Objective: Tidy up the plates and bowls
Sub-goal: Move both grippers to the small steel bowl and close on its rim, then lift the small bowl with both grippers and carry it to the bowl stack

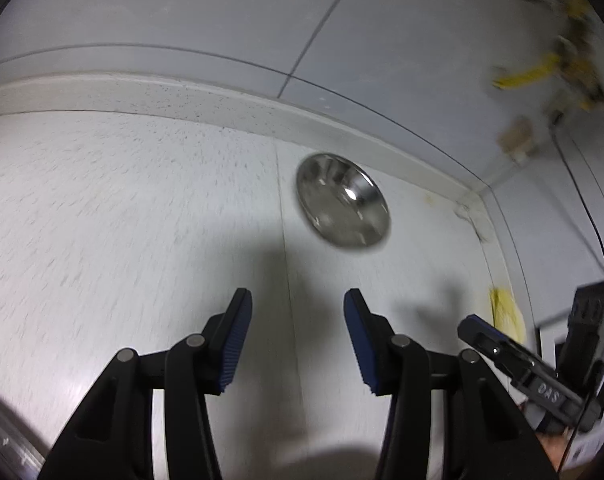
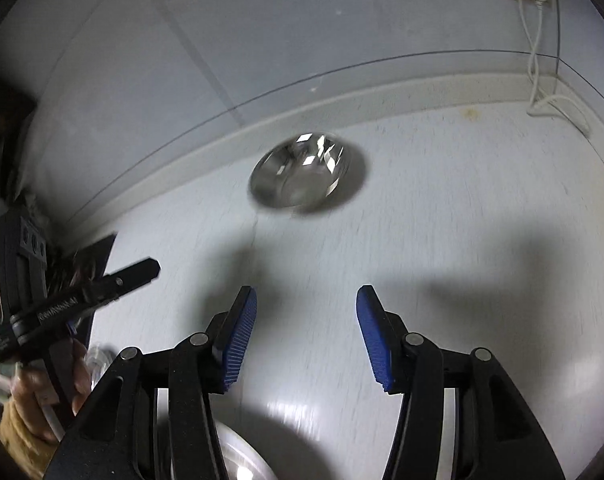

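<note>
left wrist view: the left gripper (image 1: 297,336) hangs over the speckled floor (image 1: 121,220), fingers apart, nothing between them. a steel bowl (image 1: 342,200) sits on the floor near the baseboard (image 1: 221,96), towards the far right corner.

right wrist view: the right gripper (image 2: 306,336) is likewise spread and empty. a steel bowl (image 2: 306,172) lies near the baseboard (image 2: 382,100); a plate rim (image 2: 241,456) shows at the bottom edge.

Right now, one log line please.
left tongs: open, empty | right tongs: open, empty | steel bowl: on floor by wall, untouched
</note>
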